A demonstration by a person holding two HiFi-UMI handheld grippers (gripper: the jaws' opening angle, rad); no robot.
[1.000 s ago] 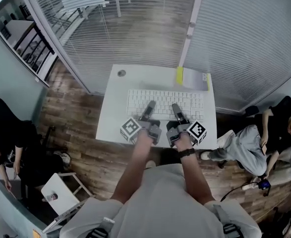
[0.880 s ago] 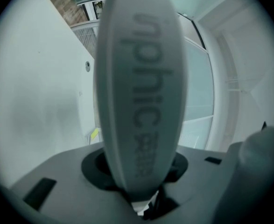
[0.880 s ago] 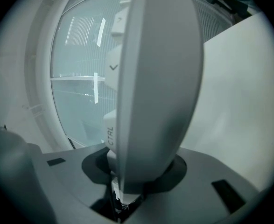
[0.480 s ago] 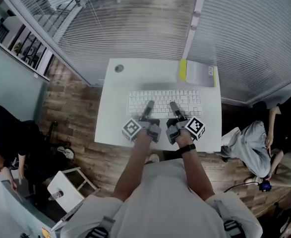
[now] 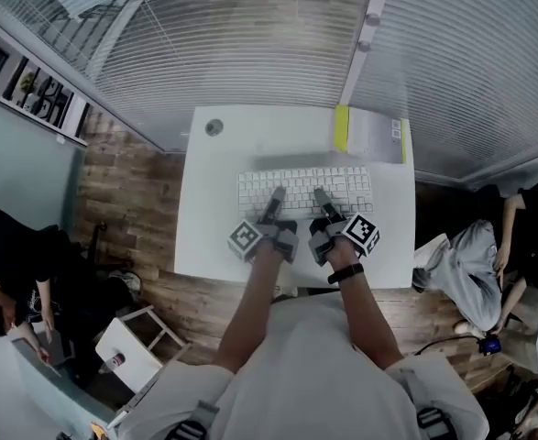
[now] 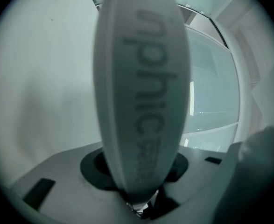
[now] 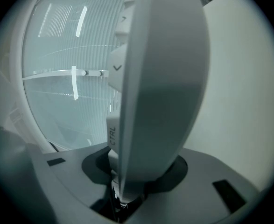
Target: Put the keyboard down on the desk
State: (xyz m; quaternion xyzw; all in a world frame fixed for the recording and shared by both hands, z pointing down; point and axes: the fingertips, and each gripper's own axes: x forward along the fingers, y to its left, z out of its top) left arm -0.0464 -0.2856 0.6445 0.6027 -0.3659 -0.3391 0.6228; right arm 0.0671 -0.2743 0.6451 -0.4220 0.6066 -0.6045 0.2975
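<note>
The keyboard sits level over the middle of the desk; whether it touches is unclear. The left gripper and right gripper each clamp its near edge, jaws partly apart. Bare desk flanks it; a folder lies just beyond at the far right edge, a grommet far left
</note>
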